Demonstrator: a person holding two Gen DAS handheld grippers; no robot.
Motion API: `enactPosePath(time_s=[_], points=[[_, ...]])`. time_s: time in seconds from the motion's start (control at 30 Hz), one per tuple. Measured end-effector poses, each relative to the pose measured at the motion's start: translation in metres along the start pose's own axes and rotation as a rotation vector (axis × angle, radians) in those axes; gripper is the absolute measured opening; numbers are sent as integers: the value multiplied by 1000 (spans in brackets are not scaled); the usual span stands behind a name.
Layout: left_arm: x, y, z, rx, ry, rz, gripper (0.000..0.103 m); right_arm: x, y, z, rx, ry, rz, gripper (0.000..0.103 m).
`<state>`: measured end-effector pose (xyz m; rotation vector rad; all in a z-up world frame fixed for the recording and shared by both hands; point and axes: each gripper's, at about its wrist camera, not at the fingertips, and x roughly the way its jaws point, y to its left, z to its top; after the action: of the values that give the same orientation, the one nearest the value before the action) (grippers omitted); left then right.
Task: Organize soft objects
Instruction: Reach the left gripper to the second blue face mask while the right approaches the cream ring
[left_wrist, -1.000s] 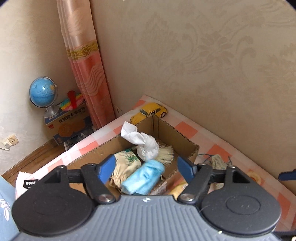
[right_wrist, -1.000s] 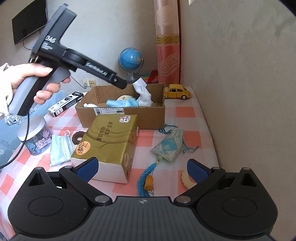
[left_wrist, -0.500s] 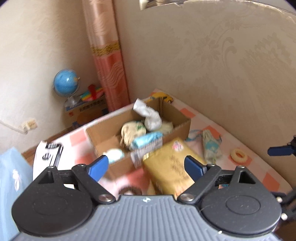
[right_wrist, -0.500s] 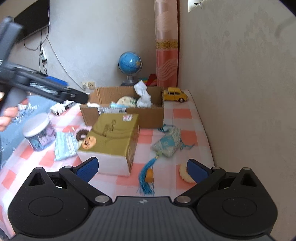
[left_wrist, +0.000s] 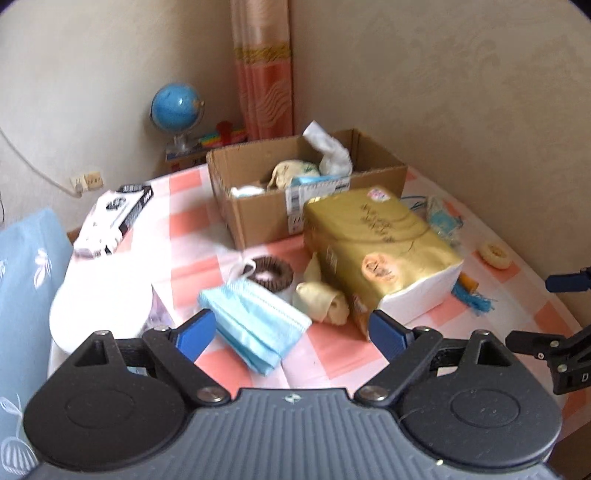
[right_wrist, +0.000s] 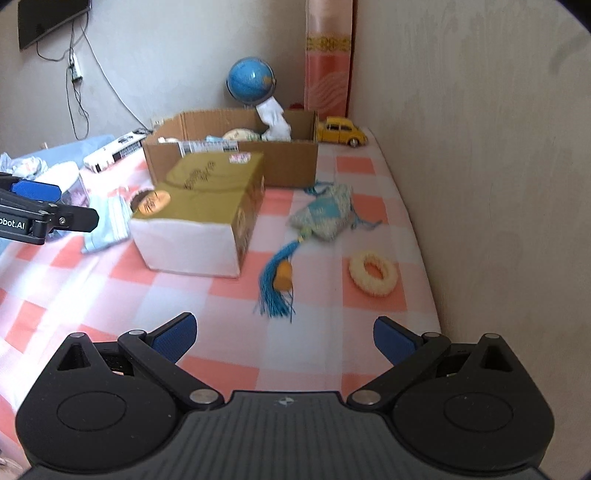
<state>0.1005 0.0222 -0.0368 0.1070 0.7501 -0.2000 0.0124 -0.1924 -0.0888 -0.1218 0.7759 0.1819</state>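
Left wrist view: a pale blue pleated face mask (left_wrist: 255, 325) lies flat and slightly rumpled on the checked bench (left_wrist: 192, 266), its white ear loop trailing toward a brown scrunchie (left_wrist: 269, 272) just behind it. The left tool (left_wrist: 291, 330) hangs above the bench with its blue pads spread wide and nothing between them; the mask sits just ahead of the gap, nearer the left pad. A cream cloth bundle (left_wrist: 325, 301) lies beside the mask, touching the gold tissue pack (left_wrist: 380, 240). Behind the pack, the open cardboard box (left_wrist: 258, 218) holds a white knotted cloth (left_wrist: 328, 151) standing above the rim, a cream printed pouch (left_wrist: 291, 171), a light blue item and a small whitish item at the left end. A cream ring (left_wrist: 495, 253) lies well to the right. Right wrist view: the right tool (right_wrist: 284, 338) is likewise spread wide and empty above bare bench. Ahead of it lies a blue-and-cream sachet (right_wrist: 325, 216) with a blue tassel (right_wrist: 277, 284) pointing toward the tool; the cream ring (right_wrist: 373, 273) is to the right of the tassel, apart from it. The tissue pack (right_wrist: 207, 206) stands left of the sachet, in front of the box (right_wrist: 291, 166). The mask (right_wrist: 107, 221) shows at the left, partly behind the other tool's tip. A yellow toy car (right_wrist: 341, 131) sits beside the box, against the wall.
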Motion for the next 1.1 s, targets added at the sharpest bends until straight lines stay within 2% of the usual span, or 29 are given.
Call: enactPosePath(time_s=[0.13,0.3,0.4,0.53,0.8,0.97,1.1], points=[[10,3,0,-2,4,-14,90,13,-2,-6,1,38,1,103],[28,6,14,62,1,-9,90,25,-4,-10,6,67,7,103],[41,7,17,126,29,-25,90,29,-4,-10,-1,71,0,103],[51,10,17,170,73,-10,90,31,-4,-8,-12,72,-1,103],[55,11,9,157,101,-11,90,32,-1,-8,-23,64,9,103],[52,14,3,149,108,24,90,31,0,-8,-25,70,8,103],[45,19,-2,100,122,43,90,31,1,-8,-21,69,3,103]])
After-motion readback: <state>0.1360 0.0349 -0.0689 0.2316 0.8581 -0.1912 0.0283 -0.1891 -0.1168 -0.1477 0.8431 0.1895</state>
